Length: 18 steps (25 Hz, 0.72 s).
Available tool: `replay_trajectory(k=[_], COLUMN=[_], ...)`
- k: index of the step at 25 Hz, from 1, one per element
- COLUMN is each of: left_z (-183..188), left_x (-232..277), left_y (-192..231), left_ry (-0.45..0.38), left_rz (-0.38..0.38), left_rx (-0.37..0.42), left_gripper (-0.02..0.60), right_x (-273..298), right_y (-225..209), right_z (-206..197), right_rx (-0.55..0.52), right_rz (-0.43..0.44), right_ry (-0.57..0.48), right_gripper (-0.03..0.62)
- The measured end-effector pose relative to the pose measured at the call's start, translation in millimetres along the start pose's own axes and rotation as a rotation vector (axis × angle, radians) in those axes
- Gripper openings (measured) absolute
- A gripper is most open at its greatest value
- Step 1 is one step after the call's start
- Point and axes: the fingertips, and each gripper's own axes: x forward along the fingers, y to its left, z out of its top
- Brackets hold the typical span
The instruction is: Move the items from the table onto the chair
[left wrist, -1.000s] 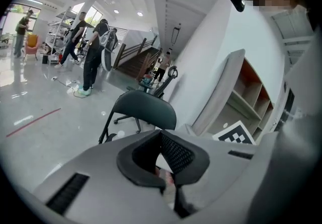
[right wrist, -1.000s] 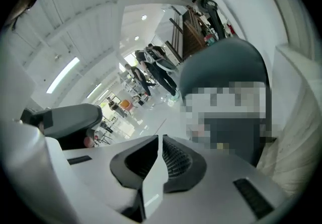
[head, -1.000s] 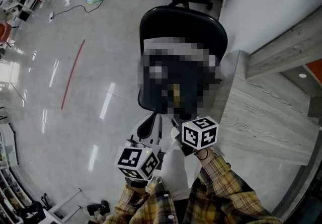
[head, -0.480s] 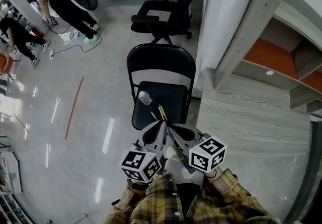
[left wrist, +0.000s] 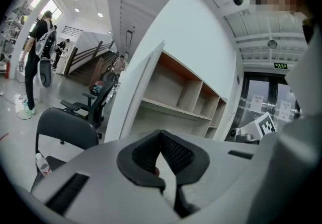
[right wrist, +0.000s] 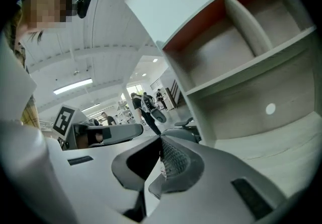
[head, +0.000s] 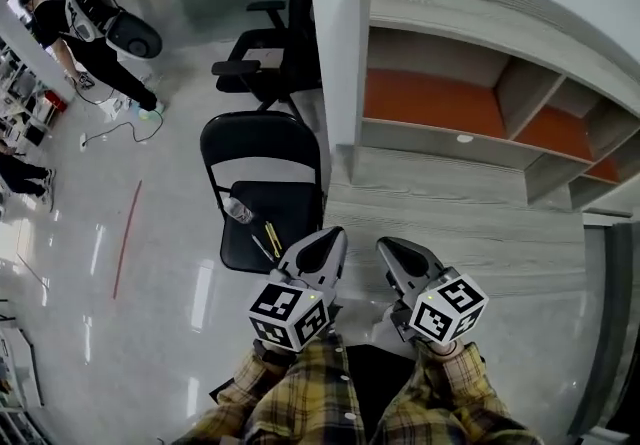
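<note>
A black folding chair (head: 262, 148) stands left of the grey wood table (head: 480, 233). On its seat lie a clear bottle (head: 237, 210), a yellow pencil (head: 272, 238) and a thin dark stick beside it. My left gripper (head: 333, 233) is shut with nothing in it, its tip over the table's left edge, just right of the seat. My right gripper (head: 386, 246) is shut and bare too, over the table's near part. In the left gripper view the shut jaws (left wrist: 161, 135) point past the chair (left wrist: 65, 127) and bottle (left wrist: 43, 163). In the right gripper view the jaws (right wrist: 161, 140) face the shelves.
A grey shelf unit with orange back panels (head: 440, 98) rises behind the table. A black office chair (head: 262, 68) stands beyond the folding chair. People (head: 90, 18) work at the far left, and a red line (head: 125, 238) runs along the glossy floor.
Both grippers have risen and swung right, away from the chair seat toward the table. The view has turned with them, so the chair is now at the left and the shelves are in sight.
</note>
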Motion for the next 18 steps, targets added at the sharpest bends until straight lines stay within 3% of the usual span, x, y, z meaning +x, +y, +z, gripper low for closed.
replay_trajectory(k=[10, 18], left_z=[-23, -43], left_x=[87, 115], left_y=[-138, -192], left_ry=[0.008, 0.059], left_rz=[-0.079, -0.132], left_rx=[0.034, 0.066], left_gripper=[0.005, 0.005], right_x=[-153, -219], right_y=[-117, -161], right_z=[46, 50], right_rx=[-0.016, -0.029], right_rz=[-0.163, -0.29], right_ry=[-0.097, -0.121], right_gripper=[0.02, 0.02])
